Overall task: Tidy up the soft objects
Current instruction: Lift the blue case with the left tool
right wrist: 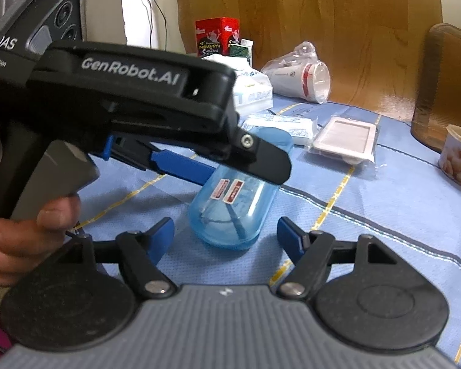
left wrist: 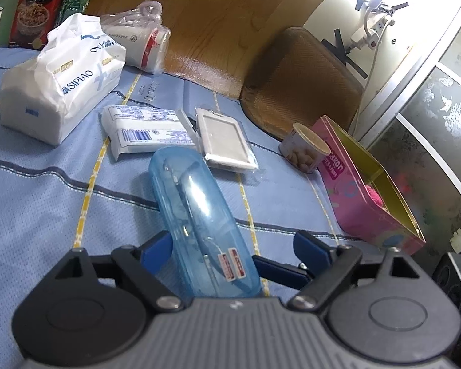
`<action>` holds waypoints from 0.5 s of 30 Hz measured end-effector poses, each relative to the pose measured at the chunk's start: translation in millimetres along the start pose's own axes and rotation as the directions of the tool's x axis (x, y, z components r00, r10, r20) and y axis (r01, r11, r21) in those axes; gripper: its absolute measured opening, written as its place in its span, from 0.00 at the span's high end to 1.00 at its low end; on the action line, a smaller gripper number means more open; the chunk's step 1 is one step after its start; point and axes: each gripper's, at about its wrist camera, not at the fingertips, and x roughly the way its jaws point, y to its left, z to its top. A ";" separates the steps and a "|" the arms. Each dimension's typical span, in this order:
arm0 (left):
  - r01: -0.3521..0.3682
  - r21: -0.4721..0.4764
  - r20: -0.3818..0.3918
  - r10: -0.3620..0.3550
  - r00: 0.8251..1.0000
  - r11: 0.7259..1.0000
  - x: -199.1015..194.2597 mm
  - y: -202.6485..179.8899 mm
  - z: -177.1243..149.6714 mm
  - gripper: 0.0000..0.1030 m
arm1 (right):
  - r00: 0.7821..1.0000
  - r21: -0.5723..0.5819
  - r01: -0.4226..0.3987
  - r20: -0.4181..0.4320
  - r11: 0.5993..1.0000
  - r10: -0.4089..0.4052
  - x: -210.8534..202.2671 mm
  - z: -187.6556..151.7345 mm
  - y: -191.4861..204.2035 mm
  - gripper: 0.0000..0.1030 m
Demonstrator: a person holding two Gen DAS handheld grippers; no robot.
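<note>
A clear blue plastic case (left wrist: 199,215) lies on the blue cloth with its near end between the fingers of my left gripper (left wrist: 232,243). The jaws stand wide, and a gap shows at the right finger. In the right wrist view the same case (right wrist: 230,212) points toward my right gripper (right wrist: 225,229), which is open with its blue pads clear of the case. The left gripper (right wrist: 230,169), held by a hand (right wrist: 24,233), reaches over the case from the left. Soft things lie beyond: a large tissue pack (left wrist: 58,92) and small tissue packets (left wrist: 144,129).
A pink box (left wrist: 347,184) with a pink fluffy item (left wrist: 376,193) stands at the right, beside a can (left wrist: 307,150). A wrapped card holder (left wrist: 224,138), bagged paper cups (left wrist: 141,46), a red food box (left wrist: 37,6) and a chair back (left wrist: 301,83) sit farther off.
</note>
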 end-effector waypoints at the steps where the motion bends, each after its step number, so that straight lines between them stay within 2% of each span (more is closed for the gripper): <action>1: 0.002 -0.004 0.002 -0.002 1.000 1.000 -0.3 1.4 0.3 0.14 | 1.000 0.000 0.001 0.001 1.000 -0.001 -0.4 0.5 -0.5 0.26; 10: -0.006 -0.014 -0.012 0.006 1.000 1.000 7.1 6.5 3.0 0.19 | 1.000 -0.024 0.011 -0.008 1.000 -0.011 4.1 3.3 2.5 0.26; 14: -0.022 -0.021 -0.009 0.022 1.000 1.000 16.9 11.6 4.7 0.34 | 0.999 -0.043 0.016 -0.037 0.999 -0.017 16.7 7.6 2.5 0.28; 15: -0.042 -0.014 -0.005 0.042 0.999 0.999 17.4 9.8 5.3 0.39 | 0.999 -0.055 0.024 -0.028 0.998 -0.026 18.2 8.2 4.0 0.37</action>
